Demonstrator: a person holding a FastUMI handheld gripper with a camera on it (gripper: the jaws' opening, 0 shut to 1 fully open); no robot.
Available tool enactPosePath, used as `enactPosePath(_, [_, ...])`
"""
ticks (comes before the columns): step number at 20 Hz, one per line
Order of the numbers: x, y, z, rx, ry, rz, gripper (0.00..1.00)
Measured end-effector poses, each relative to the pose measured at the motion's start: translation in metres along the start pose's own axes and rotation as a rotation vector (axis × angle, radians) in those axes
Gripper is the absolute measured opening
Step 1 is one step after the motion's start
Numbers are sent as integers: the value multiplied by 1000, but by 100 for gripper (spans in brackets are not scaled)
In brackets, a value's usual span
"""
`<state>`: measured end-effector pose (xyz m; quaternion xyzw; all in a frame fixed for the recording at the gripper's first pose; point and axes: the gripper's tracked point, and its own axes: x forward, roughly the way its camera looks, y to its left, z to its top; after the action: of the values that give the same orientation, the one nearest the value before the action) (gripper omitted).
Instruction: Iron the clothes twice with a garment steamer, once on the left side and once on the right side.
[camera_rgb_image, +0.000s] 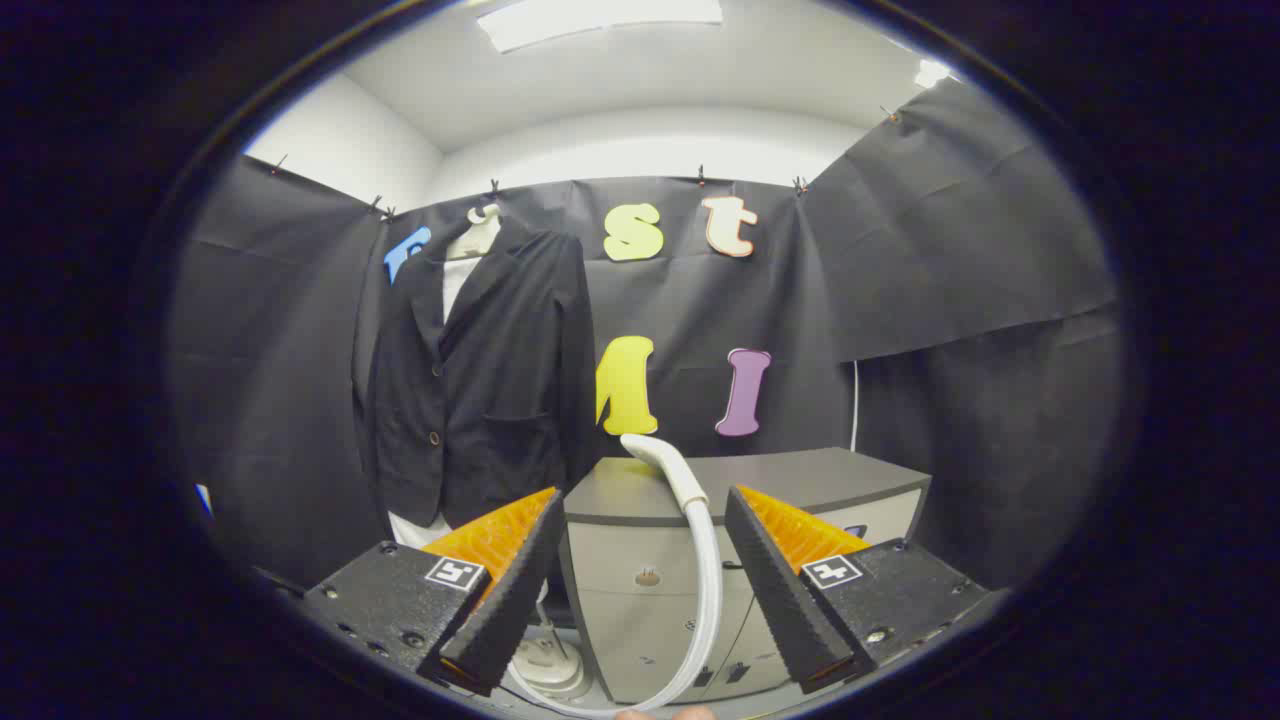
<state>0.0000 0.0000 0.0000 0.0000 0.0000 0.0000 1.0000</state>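
- Two fingers of our gripper (640, 590) stand spread wide with nothing between the pads; the white steamer head (665, 465) and its hose (708, 590) lie just ahead, in the gap, resting on the grey cabinet (800, 480).
- We judge the first risk is a poor grasp: the head looks smooth and rounded, so closing off-centre could let it slip or roll off the cabinet top.
- Beyond the fingers, left of the cabinet, the dark blazer (480, 380) hangs on a hanger (478, 232); the trailing hose could snag the cabinet edge and tug the head as we lift towards it.
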Motion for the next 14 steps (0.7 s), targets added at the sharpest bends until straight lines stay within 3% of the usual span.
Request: enactPosePath(14, [5,-6,-3,33,16,1,100])
